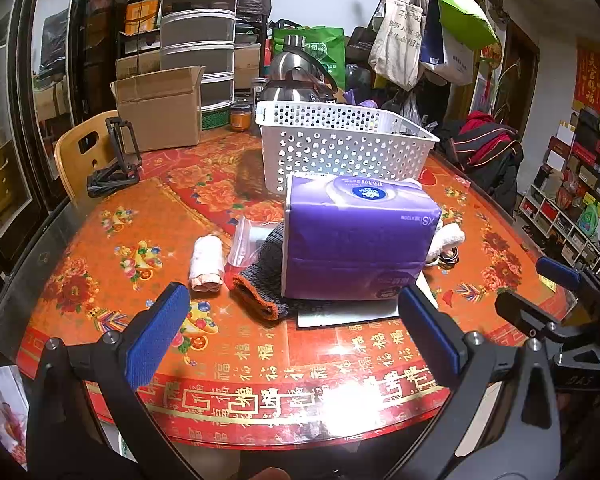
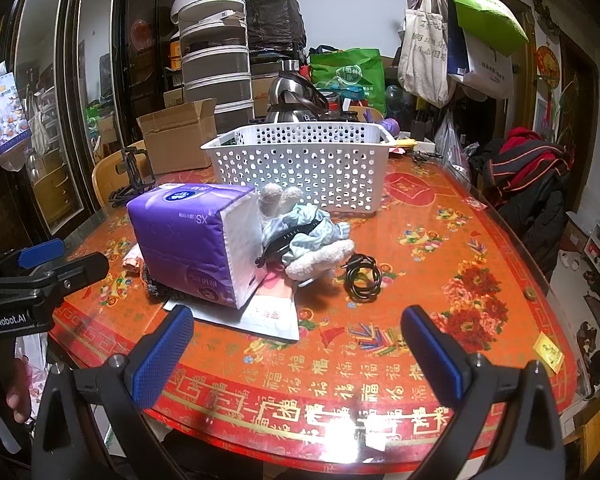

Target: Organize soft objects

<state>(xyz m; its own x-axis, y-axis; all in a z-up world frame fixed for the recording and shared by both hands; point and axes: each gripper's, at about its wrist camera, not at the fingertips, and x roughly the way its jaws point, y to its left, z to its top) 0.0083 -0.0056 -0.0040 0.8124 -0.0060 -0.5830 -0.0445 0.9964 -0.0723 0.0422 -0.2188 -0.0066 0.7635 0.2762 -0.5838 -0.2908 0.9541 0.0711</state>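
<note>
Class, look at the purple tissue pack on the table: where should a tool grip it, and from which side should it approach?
Grip the purple tissue pack across its two long purple side faces, coming in from the near table edge with the left tool, which already faces it open. The pack looks soft and blocky, about as wide as the open tool, so squeeze gently.

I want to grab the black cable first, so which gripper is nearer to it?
Right. The right gripper faces the coiled black cable just ahead, jaws open. The left gripper sits behind the purple tissue pack, which hides most of the cable.
</note>
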